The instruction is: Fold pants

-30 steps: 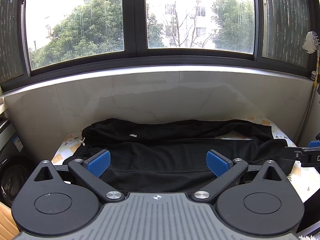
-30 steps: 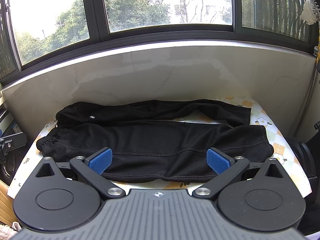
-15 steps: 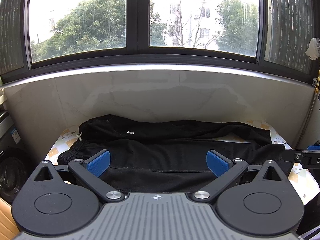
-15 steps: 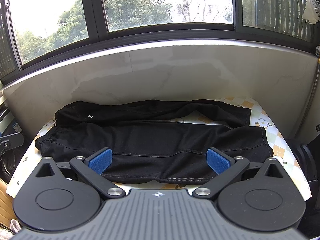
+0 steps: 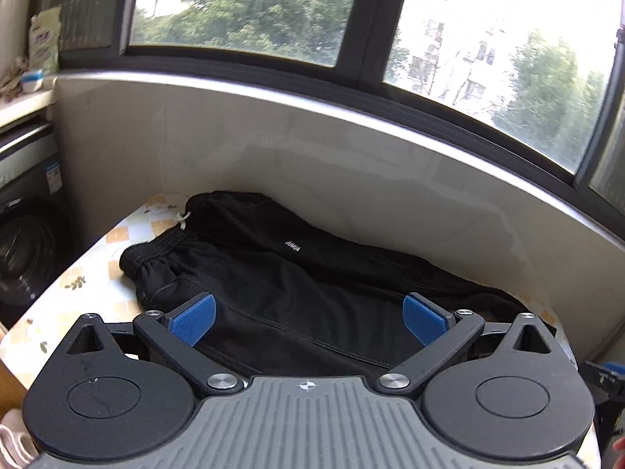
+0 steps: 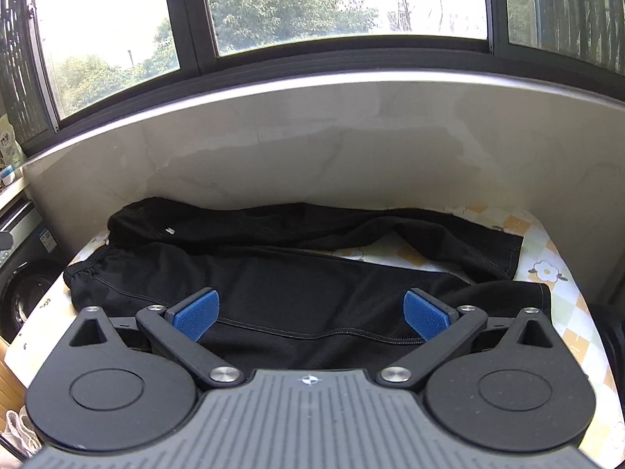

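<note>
Looking along our left gripper (image 5: 308,319), jaws spread wide and holding nothing, we see the black pants (image 5: 273,273) lying flat on the floral-cloth table (image 5: 93,273), waistband at the left with a white drawstring (image 5: 183,219); the leg ends are hidden behind the gripper body. From our right gripper (image 6: 310,314), likewise released and empty, the pants (image 6: 297,285) stretch across the table (image 6: 562,297), both hems visible at right; the near edge is cut off below the fingers.

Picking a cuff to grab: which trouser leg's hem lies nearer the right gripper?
The front leg; its hem lies beside the open right gripper, nearer than the back leg.
</note>
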The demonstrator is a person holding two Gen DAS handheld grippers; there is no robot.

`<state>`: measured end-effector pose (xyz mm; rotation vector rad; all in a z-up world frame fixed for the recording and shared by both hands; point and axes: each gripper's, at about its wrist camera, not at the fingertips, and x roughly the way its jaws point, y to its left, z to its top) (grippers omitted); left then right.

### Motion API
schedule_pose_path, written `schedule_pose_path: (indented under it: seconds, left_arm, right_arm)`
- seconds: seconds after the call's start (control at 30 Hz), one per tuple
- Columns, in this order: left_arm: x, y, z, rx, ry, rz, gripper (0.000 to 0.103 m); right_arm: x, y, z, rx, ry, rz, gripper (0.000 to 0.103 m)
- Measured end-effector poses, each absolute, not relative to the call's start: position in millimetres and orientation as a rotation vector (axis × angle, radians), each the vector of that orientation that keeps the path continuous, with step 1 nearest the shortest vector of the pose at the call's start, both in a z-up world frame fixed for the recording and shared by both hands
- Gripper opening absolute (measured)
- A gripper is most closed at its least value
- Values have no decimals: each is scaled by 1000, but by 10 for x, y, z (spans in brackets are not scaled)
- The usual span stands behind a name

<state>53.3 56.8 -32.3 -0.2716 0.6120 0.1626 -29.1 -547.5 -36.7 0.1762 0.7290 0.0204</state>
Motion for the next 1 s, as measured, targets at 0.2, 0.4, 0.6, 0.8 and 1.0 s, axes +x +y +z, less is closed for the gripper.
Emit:
schedule_pose_path:
  seconds: [0.2, 0.4, 0.6, 0.8, 1.0]
  left_arm:
    - [665, 1127, -660, -447, 707, 292, 97]
    - [980, 1710, -976, -576, 791, 347, 88]
    - [1355, 2370, -1427, -709, 843, 408, 65]
    - [1648, 2957, -1954, -875, 887, 425, 52]
    - [1794, 3215, -2217, -932, 898, 450, 52]
  right_arm:
    - [-67, -5604, -852, 235, 808, -31, 100]
    - [233, -5438, -1122, 279, 828, -87, 93]
    - [634, -5179, -1245, 311, 849, -136, 91]
    - [958, -4917, -1389, 318, 898, -158, 90]
    - [1122, -4710, -1496, 281, 930, -168, 90]
